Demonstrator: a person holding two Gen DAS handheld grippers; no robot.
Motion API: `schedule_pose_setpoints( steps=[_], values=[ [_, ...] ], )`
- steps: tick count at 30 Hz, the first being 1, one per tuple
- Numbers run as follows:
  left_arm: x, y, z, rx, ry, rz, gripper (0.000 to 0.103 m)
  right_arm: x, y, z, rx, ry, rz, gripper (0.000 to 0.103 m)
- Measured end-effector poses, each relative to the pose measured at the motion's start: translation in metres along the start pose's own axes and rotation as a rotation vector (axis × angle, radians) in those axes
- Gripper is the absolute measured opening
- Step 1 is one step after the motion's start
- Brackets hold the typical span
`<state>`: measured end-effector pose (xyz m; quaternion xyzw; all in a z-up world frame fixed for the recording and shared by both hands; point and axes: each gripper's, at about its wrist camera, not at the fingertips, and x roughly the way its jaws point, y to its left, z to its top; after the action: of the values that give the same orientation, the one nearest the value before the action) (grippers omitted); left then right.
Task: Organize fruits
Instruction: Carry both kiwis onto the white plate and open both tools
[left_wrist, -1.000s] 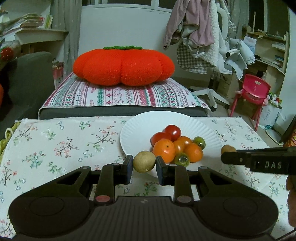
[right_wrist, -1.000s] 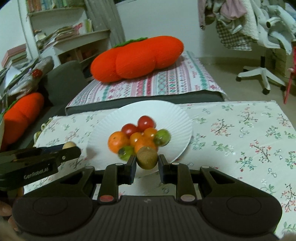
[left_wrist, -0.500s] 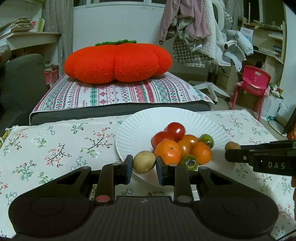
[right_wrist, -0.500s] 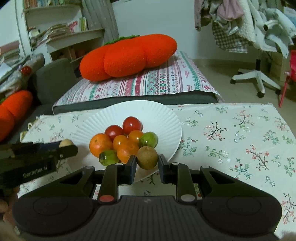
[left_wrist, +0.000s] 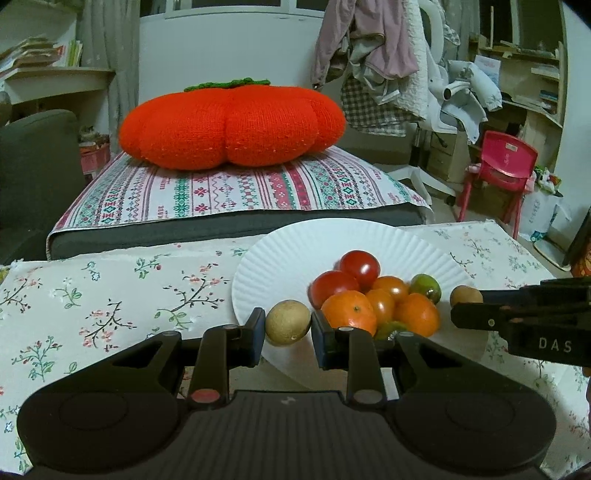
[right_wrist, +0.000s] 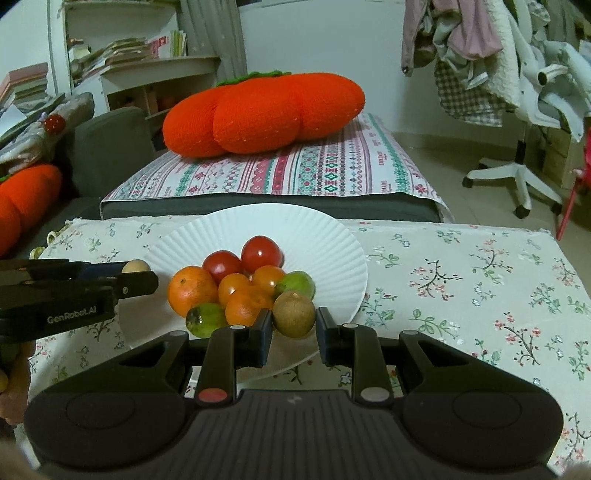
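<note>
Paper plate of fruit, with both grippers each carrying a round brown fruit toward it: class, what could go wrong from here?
1. The plate already holds a loose heap of tomatoes and oranges; dropping a fruit onto it may send some rolling off.
2. The plate's near edge looks lifted off the tablecloth, so weight set there might tip it.
3. The left gripper and right gripper each pinch a brown fruit from opposite sides of the plate and could collide.

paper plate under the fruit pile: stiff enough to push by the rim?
Probably not. The plate looks like thin fluted paper, so its rim would likely flex. The round fruit pile sits loose and could roll. The cloth beneath might bunch.
</note>
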<state>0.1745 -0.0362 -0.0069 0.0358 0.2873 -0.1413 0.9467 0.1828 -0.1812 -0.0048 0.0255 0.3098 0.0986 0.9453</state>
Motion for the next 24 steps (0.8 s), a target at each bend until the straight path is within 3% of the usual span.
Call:
schedule_pose_setpoints(
  steps=[10, 21, 24],
  values=[
    [-0.014, -0.003, -0.001, 0.009, -0.022, 0.026, 0.030, -0.012, -0.006, 0.005, 0.047, -0.035, -0.029, 0.035],
    [-0.056, -0.006, -0.007, -0.101, -0.014, 0.024, 0.034, -0.039, -0.029, 0.009, 0.196, -0.086, -0.036, 0.056],
    [-0.066, -0.014, -0.012, -0.112, 0.011, 0.054, 0.037, -0.043, -0.035, 0.006, 0.241, -0.075, -0.039, 0.060]
  ],
)
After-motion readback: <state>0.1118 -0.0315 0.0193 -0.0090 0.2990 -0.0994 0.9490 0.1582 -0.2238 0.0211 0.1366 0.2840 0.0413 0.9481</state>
